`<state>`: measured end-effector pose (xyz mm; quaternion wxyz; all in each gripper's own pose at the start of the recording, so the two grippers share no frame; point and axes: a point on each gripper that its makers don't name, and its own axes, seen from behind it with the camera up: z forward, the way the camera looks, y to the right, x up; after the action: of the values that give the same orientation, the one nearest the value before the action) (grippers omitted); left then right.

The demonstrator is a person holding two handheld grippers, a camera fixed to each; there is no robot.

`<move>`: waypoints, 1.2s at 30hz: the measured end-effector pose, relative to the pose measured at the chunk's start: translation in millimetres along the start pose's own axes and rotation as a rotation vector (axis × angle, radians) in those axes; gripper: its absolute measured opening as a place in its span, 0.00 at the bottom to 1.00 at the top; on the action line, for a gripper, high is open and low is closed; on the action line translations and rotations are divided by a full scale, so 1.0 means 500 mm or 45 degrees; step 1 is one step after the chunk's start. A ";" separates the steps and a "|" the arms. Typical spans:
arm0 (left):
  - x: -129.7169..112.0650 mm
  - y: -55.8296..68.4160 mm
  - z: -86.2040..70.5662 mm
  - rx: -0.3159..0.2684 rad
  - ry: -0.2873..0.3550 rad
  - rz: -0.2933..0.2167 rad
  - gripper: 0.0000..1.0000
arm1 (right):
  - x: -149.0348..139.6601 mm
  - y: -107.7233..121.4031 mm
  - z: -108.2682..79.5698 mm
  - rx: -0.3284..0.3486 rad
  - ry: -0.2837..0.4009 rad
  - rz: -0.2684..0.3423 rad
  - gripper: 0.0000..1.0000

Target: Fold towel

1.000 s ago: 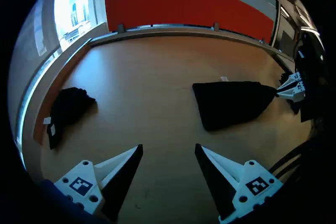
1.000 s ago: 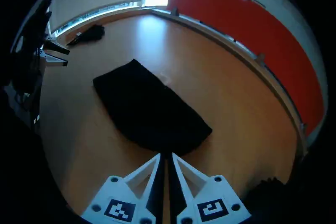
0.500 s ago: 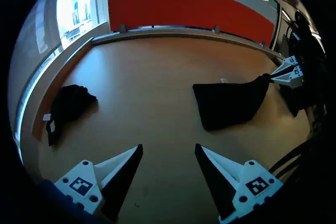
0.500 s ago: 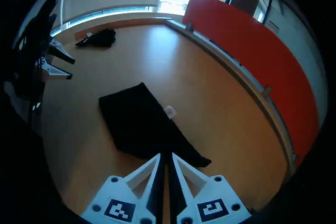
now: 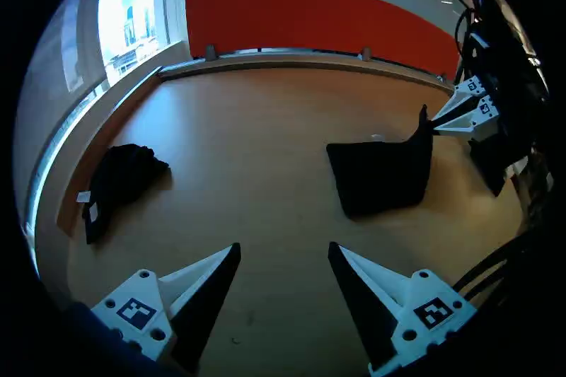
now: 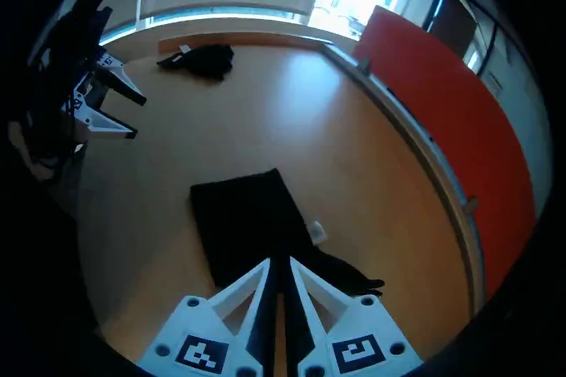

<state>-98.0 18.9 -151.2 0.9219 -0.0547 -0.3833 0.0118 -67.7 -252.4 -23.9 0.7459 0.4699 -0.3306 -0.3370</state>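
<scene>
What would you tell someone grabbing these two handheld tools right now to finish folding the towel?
Left gripper: fingers open, empty, hovering over the light wooden table, apart from the towel.
Right gripper: fingers shut on one end of the black cloth towel, holding that end raised off the table; the rest lies flat.
A second, crumpled black cloth sits by the table's window-side edge.
Done: one end gripped and lifted.
Left: probably carry that end over the flat part, lay it down, release.
</scene>
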 end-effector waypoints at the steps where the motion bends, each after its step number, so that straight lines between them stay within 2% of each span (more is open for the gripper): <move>1: -0.001 0.002 -0.002 -0.001 0.003 -0.002 0.92 | 0.008 -0.008 0.007 0.013 -0.001 -0.016 0.04; 6: -0.007 0.013 -0.016 -0.007 0.020 -0.007 0.92 | 0.045 -0.054 0.046 0.086 -0.008 -0.088 0.04; 11: -0.018 0.013 -0.028 0.006 0.032 -0.020 0.92 | 0.068 -0.110 0.101 0.167 -0.021 -0.124 0.04; 17: -0.031 0.007 -0.037 0.023 0.038 -0.056 0.92 | 0.055 -0.171 0.177 0.256 -0.066 -0.107 0.04; 22: -0.030 0.004 -0.039 0.034 0.047 -0.064 0.92 | 0.044 -0.182 0.200 0.267 -0.088 -0.082 0.06; 26: -0.026 0.004 -0.038 0.031 0.050 -0.072 0.92 | 0.043 -0.180 0.204 0.264 -0.091 -0.065 0.18; 30: -0.027 0.001 -0.036 0.033 0.047 -0.073 0.92 | 0.045 -0.173 0.201 0.249 -0.086 -0.047 0.44; 36: -0.028 -0.002 -0.036 0.036 0.045 -0.070 0.92 | 0.042 -0.167 0.194 0.240 -0.083 -0.023 0.65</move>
<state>-95.4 15.5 -173.6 0.9292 -0.0312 -0.3682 -0.0092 -150.4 -343.7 -64.5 0.6841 0.5298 -0.3806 -0.3261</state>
